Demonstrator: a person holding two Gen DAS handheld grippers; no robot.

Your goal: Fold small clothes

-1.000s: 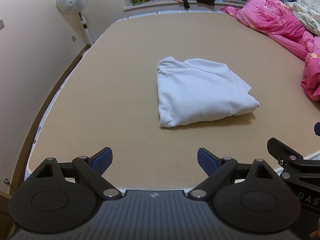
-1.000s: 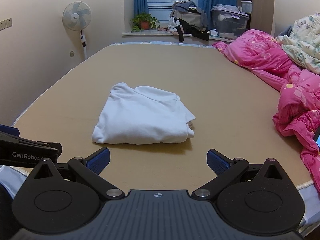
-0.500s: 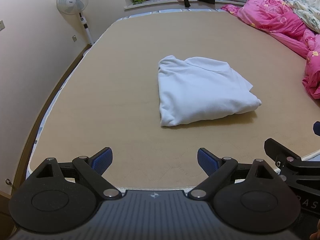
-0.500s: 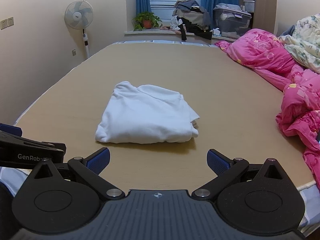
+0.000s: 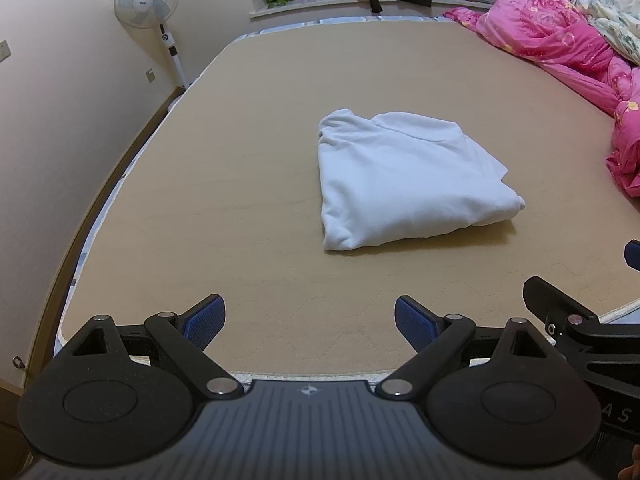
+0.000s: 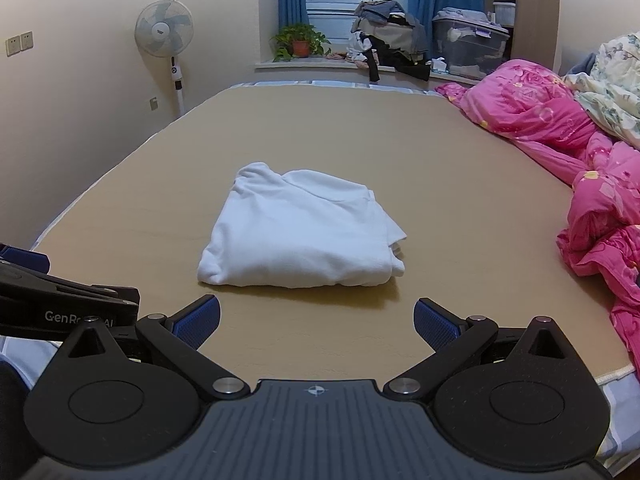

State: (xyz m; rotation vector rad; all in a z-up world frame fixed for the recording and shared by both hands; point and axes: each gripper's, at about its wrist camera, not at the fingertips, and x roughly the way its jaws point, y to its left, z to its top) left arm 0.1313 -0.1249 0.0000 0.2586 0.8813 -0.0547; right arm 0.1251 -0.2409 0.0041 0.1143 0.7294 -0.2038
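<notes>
White garment (image 5: 404,180) folded mid-bed (image 5: 240,160), both claws (image 5: 308,322) (image 6: 316,322) spread, empty, near bed's edge.

- The folded garment (image 6: 304,236) lies on the bed (image 6: 460,184), near its middle.
- Both grippers, left (image 5: 308,322) and right (image 6: 316,322), hang over the near edge, jaws apart.
- The quilt (image 6: 560,128) is heaped along the right.
- The fan (image 6: 165,32) stands far left.
- The plant (image 6: 300,40) sits on the far sill.

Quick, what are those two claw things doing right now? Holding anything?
Left gripper: open, holding nothing.
Right gripper: open, holding nothing; the folded white garment lies ahead of it, untouched.
</notes>
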